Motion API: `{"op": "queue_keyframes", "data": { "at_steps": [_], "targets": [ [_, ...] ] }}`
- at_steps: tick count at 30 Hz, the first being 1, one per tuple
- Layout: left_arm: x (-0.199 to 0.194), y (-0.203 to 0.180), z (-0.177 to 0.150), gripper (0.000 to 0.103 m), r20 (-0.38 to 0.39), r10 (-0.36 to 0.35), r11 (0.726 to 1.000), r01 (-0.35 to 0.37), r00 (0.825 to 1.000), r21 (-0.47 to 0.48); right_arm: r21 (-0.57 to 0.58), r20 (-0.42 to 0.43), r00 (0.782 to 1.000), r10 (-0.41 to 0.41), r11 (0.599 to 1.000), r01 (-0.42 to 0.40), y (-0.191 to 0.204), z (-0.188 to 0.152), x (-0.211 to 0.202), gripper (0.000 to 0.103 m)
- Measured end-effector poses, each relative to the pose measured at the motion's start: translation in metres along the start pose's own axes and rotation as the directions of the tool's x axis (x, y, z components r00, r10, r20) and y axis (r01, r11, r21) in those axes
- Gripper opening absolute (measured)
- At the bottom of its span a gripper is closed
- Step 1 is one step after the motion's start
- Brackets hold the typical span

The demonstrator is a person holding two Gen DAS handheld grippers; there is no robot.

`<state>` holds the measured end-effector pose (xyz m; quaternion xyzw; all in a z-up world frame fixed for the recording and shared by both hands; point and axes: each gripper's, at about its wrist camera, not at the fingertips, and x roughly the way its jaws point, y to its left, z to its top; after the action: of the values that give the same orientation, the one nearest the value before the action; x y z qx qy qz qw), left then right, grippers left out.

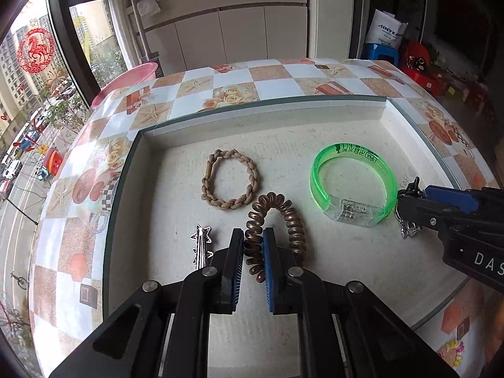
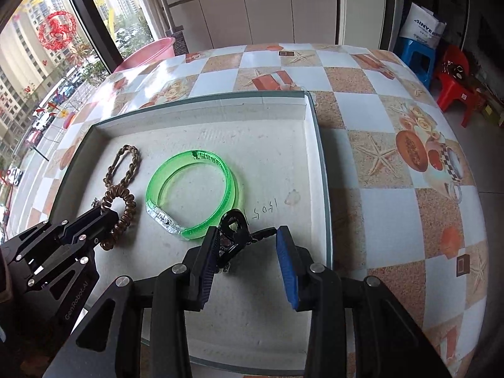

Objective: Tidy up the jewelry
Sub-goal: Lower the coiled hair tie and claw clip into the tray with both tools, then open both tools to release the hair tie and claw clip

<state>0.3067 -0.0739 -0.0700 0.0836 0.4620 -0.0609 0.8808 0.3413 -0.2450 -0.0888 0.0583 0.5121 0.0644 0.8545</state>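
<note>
The left gripper [image 1: 253, 249] has its jaws clamped on the coiled bronze bracelet [image 1: 277, 217], at 6 o'clock in the white tray [image 1: 261, 116] (braided bracelet [image 1: 230, 179] at 11). The right gripper [image 2: 249, 245] has its jaws apart around a black clip [image 2: 234, 230], just beside the green bangle [image 2: 192, 192].

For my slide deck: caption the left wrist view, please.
Left gripper closed on a coiled copper hair tie in a white tray, beside a braided bracelet and green bangle.

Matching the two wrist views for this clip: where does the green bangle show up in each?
Left wrist: green bangle right of centre in the tray, just left of the right gripper.
Right wrist: green bangle left of centre, just beyond the right gripper's left finger.
Shared landmark: the coil hair tie, left of the bangle in both.
</note>
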Motion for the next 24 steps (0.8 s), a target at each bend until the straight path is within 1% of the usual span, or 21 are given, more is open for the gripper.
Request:
{"op": "queue_keyframes", "data": {
  "at_steps": [1,2,4,6,9,11,14,20,21,22,23,24],
  "targets": [
    [0.0,-0.001,0.0,0.025,0.001,0.004,1.0,-0.004,1.0,0.002,0.001,-0.003,1.0,0.001,1.0,-0.001,0.0,0.0,0.0,0.05],
    [-0.001,-0.001,0.0,0.025,0.001,0.006,1.0,-0.006,1.0,0.003,0.001,-0.002,1.0,0.014,1.0,-0.014,0.0,0.0,0.0,0.054],
    [-0.002,-0.001,0.0,0.025,-0.002,0.01,1.0,-0.01,1.0,-0.002,0.001,0.006,1.0,0.016,1.0,-0.016,0.001,0.0,-0.002,0.06],
    [-0.005,0.001,0.0,0.025,0.0,0.009,1.0,-0.009,1.0,-0.011,0.007,0.016,1.0,0.018,1.0,-0.018,0.002,0.001,-0.006,0.061],
    [-0.013,0.003,0.0,0.025,0.021,0.011,1.0,-0.011,1.0,-0.018,0.032,0.04,0.998,0.042,0.999,-0.044,0.0,0.003,-0.016,0.062],
    [-0.017,0.005,0.001,0.025,0.038,0.012,1.0,-0.011,0.999,-0.026,0.054,0.059,0.996,0.06,0.997,-0.063,-0.003,0.004,-0.024,0.065],
    [-0.018,0.008,0.003,0.025,0.035,0.005,0.999,-0.004,0.999,-0.042,0.074,0.07,0.995,0.078,0.994,-0.083,-0.005,0.004,-0.033,0.066],
    [-0.019,0.015,0.006,0.026,0.024,-0.021,0.997,0.023,0.999,-0.076,0.094,0.076,0.995,0.058,0.993,-0.065,-0.01,0.003,-0.044,0.067],
    [-0.02,0.015,0.006,0.031,0.03,-0.024,0.997,0.026,0.999,-0.078,0.097,0.077,0.995,0.057,0.993,-0.064,-0.011,0.003,-0.045,0.067],
    [-0.022,0.016,0.007,0.069,0.036,-0.016,0.997,0.019,0.999,-0.08,0.097,0.077,0.996,0.055,0.993,-0.063,-0.012,0.003,-0.046,0.067],
    [-0.026,0.018,0.007,0.103,0.054,0.003,0.996,0.002,0.999,-0.093,0.096,0.075,0.996,0.052,0.994,-0.059,-0.013,0.004,-0.046,0.067],
    [-0.033,0.02,0.008,0.103,0.091,0.024,0.994,-0.014,0.996,-0.107,0.094,0.072,0.996,0.048,0.994,-0.055,-0.013,0.004,-0.046,0.067]
  ]
}}
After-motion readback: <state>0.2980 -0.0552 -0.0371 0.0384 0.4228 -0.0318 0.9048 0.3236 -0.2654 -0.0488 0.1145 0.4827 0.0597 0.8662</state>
